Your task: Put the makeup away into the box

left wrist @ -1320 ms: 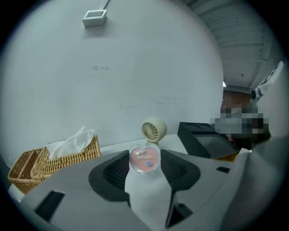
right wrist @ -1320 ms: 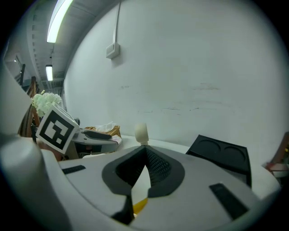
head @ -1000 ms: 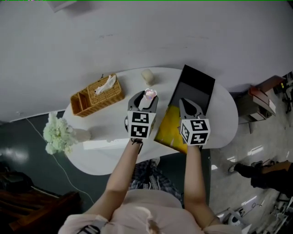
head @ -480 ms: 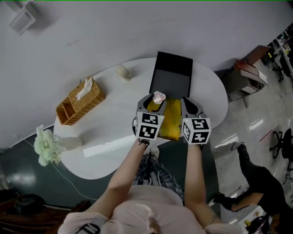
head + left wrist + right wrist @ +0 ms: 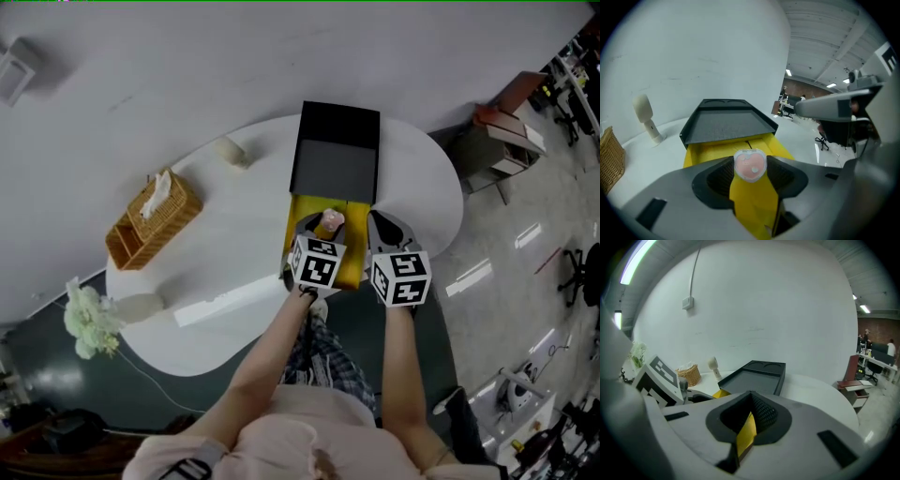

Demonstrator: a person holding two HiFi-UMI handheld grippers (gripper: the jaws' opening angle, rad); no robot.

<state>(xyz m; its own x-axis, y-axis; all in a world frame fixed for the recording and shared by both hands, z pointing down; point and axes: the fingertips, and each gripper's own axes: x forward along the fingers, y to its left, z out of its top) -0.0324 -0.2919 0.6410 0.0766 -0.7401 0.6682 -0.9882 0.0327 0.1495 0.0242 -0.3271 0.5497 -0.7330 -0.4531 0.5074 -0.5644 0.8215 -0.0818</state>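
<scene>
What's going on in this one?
A person is packing makeup at a white oval table. The left gripper is shut on a pink heart-shaped compact and holds it over the open yellow box, whose black lid lies open behind it. The right gripper is closed on the box's right wall, apparently steadying it. The compact is not yet set down inside.

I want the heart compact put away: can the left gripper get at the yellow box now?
Probably yes. The left gripper, shut on the heart compact, hangs over the yellow box; the black lid lies behind it, so nothing covers the opening.
</scene>
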